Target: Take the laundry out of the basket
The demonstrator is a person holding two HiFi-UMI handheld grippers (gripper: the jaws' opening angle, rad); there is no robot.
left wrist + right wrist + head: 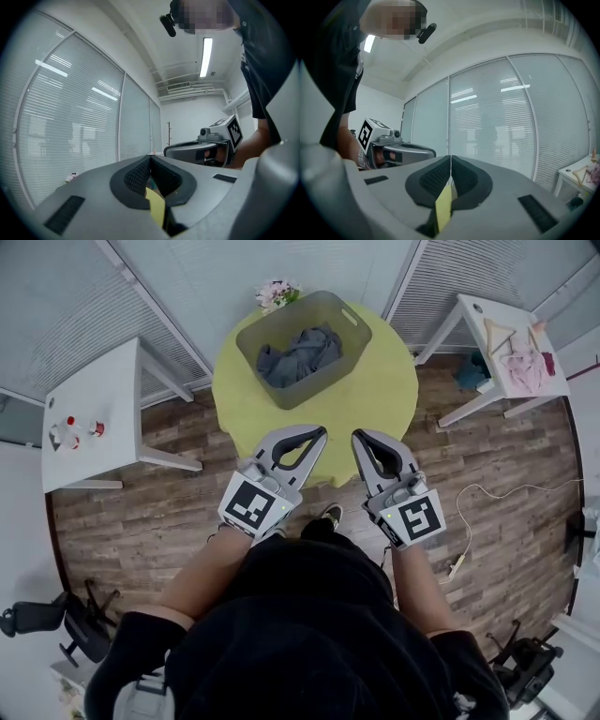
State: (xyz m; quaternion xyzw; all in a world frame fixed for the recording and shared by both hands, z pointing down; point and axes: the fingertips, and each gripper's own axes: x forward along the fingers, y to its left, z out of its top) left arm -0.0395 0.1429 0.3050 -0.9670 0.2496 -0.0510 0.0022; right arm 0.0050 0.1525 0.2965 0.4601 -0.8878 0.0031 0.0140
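- Laundry (300, 354) sets the measure here. By my reading none of it is out yet, so the whole task is still to do.
- Wooden floor (141, 512) fills most of the head view, with the person standing on it at the near edge of the round table.
- That round table (384, 395), with its yellow-green top, holds the basket on its far half. The near half is bare.
- A white side table (98, 395) stands to the left with a few small bottles on it. Another white side table (497, 329) stands to the right with hangers and a pink garment (527, 369) on it.
- The basket (323, 390), grey-green with handle slots in its rim, sits upright and turned at an angle.
- The clothes lie in a crumpled grey-blue heap on the basket floor, below the rim, and nothing touches them.
- The left gripper (321, 435) hangs over the near edge of the table, pointing toward the basket but well short of it. Its own view shows the jaws pressed together with nothing between them.
- The right gripper (359, 438) is just beside it, tips angled inward. Its jaws are also closed on nothing, and only a sliver of the tabletop shows through the gap behind the tips.
- What is left, as I judge it, is to open the jaws, reach into the basket, grip the cloth and lift it clear.
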